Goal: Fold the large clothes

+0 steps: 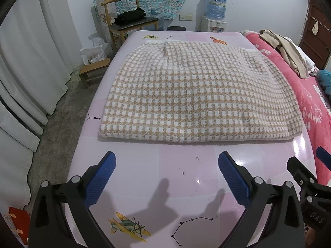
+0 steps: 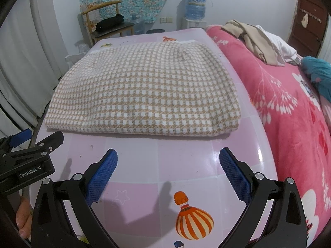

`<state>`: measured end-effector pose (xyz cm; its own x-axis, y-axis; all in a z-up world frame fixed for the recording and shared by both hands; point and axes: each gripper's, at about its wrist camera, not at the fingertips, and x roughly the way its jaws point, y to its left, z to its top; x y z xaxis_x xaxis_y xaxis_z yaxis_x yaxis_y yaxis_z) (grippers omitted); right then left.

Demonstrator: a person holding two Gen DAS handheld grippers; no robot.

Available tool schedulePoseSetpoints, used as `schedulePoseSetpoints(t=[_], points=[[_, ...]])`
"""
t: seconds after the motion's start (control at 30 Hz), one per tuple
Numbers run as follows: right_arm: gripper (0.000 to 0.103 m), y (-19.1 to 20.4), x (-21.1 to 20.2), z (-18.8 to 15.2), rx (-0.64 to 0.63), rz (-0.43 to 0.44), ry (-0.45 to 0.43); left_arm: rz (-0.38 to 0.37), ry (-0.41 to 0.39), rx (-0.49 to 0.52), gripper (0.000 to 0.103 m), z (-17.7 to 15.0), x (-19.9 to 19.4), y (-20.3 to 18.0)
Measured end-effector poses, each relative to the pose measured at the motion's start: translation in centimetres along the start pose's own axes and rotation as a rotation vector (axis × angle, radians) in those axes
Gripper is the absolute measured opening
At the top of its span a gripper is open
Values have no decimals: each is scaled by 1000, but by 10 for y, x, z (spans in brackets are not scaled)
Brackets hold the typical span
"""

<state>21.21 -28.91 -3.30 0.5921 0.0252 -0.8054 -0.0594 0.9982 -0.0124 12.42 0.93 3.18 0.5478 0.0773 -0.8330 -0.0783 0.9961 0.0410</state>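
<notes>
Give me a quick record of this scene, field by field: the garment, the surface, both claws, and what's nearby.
garment: checked tan-and-white garment, folded into a flat rectangle
surface: pink patterned table
left claw: open, empty, short of the garment's near edge
right claw: open, empty, short of the near edge
beside table: pink floral bedspread with loose clothes
background: wooden chair, water dispenser
</notes>
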Motion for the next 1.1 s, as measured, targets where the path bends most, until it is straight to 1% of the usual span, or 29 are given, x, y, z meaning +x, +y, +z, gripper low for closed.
schedulePoseSetpoints(t=[1.1], points=[[95, -8, 0, -2, -4, 7, 9, -10, 9, 3, 98, 2, 1, -1]])
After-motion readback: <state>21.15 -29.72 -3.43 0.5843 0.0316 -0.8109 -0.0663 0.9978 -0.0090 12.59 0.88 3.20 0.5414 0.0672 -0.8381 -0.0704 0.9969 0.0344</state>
